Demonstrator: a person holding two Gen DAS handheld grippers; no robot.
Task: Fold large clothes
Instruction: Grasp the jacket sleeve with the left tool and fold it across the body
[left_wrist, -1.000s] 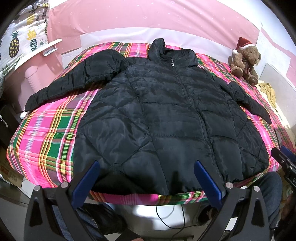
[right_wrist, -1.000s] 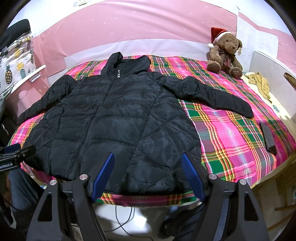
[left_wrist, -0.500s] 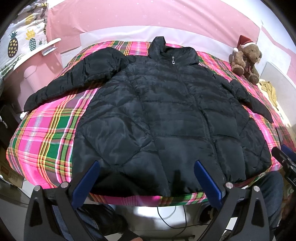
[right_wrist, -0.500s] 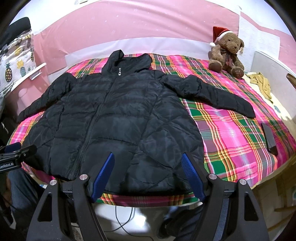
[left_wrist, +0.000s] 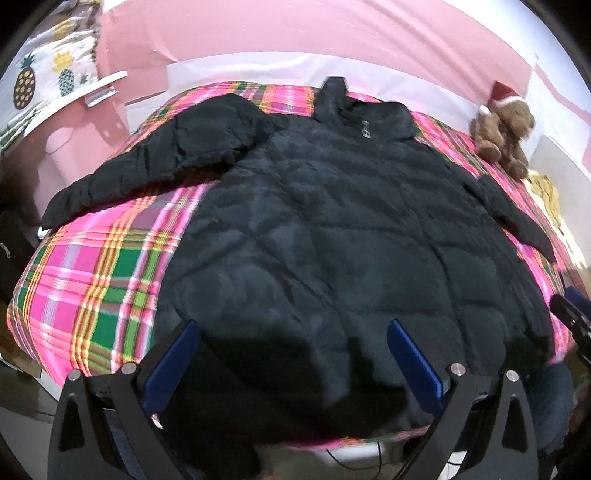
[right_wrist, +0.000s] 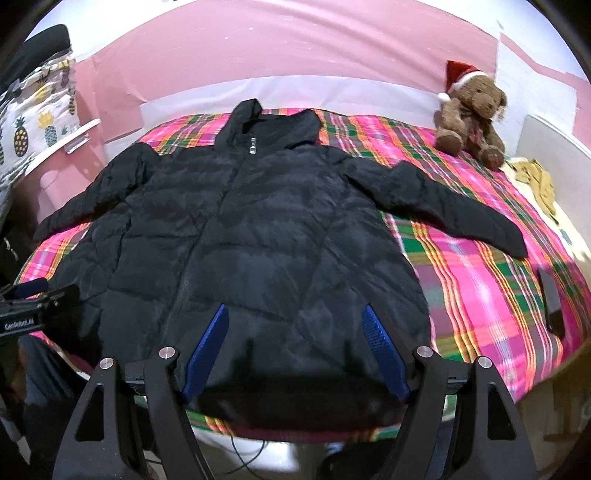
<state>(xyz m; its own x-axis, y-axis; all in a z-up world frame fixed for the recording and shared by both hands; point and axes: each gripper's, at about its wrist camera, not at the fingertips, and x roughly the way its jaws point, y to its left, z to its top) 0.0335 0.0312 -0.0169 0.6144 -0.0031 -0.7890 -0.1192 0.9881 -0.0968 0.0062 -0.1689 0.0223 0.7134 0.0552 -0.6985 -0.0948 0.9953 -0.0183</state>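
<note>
A black jacket is spread flat on the plaid bed, while the left gripper and right gripper are held with jaws spread above its near hem.

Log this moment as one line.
black jacket: flat, unfolded, on plaid bed | left gripper: open, empty | right gripper: open, empty

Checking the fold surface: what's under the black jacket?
The black jacket lies flat on a pink-green plaid bedspread, which shows all around it. Whatever sits beneath the jacket's body is covered. Both tools hang open, holding nothing.
</note>
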